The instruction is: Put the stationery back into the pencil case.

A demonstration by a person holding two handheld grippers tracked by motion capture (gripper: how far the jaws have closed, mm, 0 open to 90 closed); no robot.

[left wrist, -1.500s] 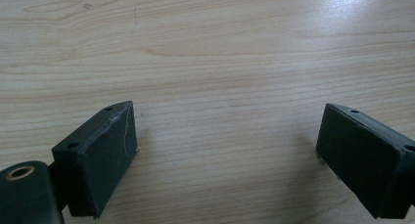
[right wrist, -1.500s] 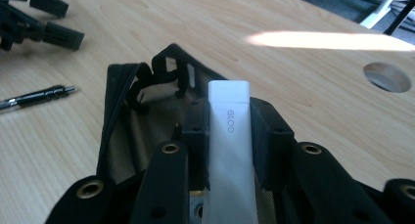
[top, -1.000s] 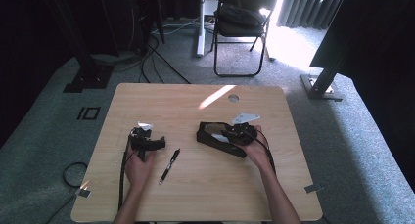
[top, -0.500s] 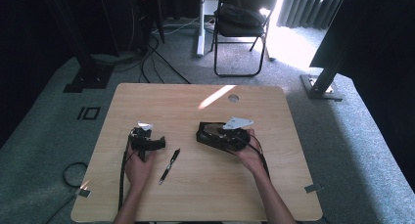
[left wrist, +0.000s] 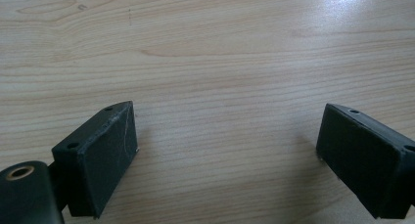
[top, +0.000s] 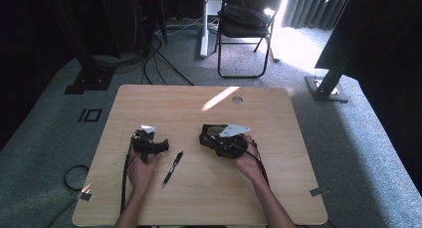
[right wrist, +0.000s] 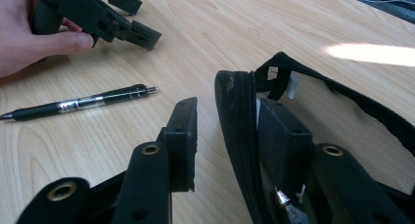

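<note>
Black zipped pouch [right wrist: 235,136], mesh-lined, open.

Folding chair [top: 243,26] beyond wooden table [top: 278,198]; cables [top: 149,58] on carpet.

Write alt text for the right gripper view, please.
The right gripper straddles the zippered rim of an open black mesh pouch, one jaw inside, one outside. A black pen lies on the wooden table; beyond it, a hand holds the left gripper.

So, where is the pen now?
In the high view the pen lies on the table between the two hands, nearer the left gripper.
</note>
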